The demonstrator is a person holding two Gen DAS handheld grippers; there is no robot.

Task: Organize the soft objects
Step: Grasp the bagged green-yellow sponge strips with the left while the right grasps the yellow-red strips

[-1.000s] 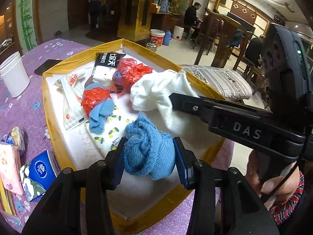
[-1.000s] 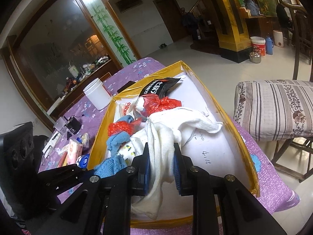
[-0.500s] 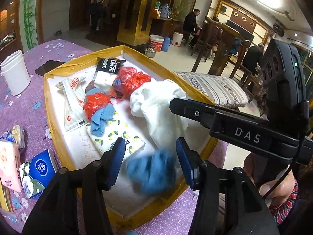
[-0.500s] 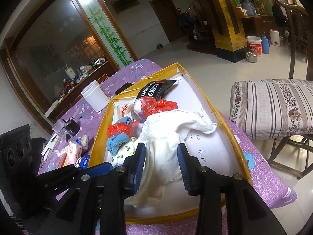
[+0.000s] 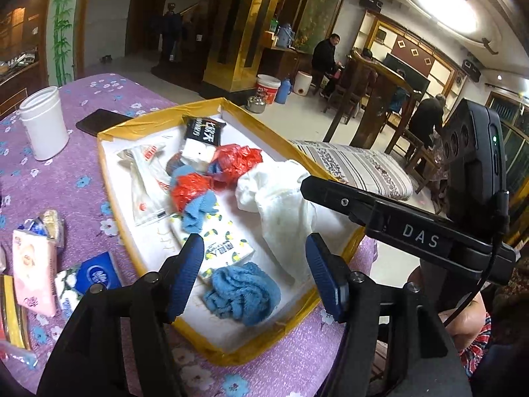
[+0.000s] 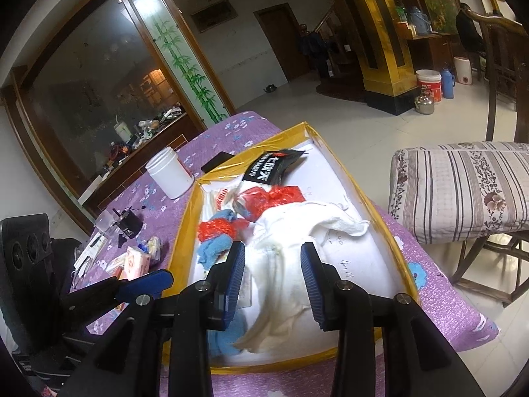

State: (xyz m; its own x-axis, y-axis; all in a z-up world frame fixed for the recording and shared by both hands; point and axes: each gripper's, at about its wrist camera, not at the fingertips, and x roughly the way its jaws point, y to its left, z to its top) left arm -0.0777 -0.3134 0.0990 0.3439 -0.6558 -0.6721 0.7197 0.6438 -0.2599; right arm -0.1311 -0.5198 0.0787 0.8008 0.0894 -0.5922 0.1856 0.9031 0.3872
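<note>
bare white floor of the tray [image 5: 228, 327] lies open at the near edge beside the blue cloth [image 5: 243, 292], while the white cloth [image 5: 284, 205] and red bags [image 5: 236, 162] crowd the far middle.

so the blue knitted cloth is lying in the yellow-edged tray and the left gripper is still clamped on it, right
Not quite. The blue knitted cloth does lie in the yellow-edged tray, but the left gripper is not clamped on it. In the left wrist view its jaws stand apart above the cloth, having just been opening, and the pads touch nothing.
</note>
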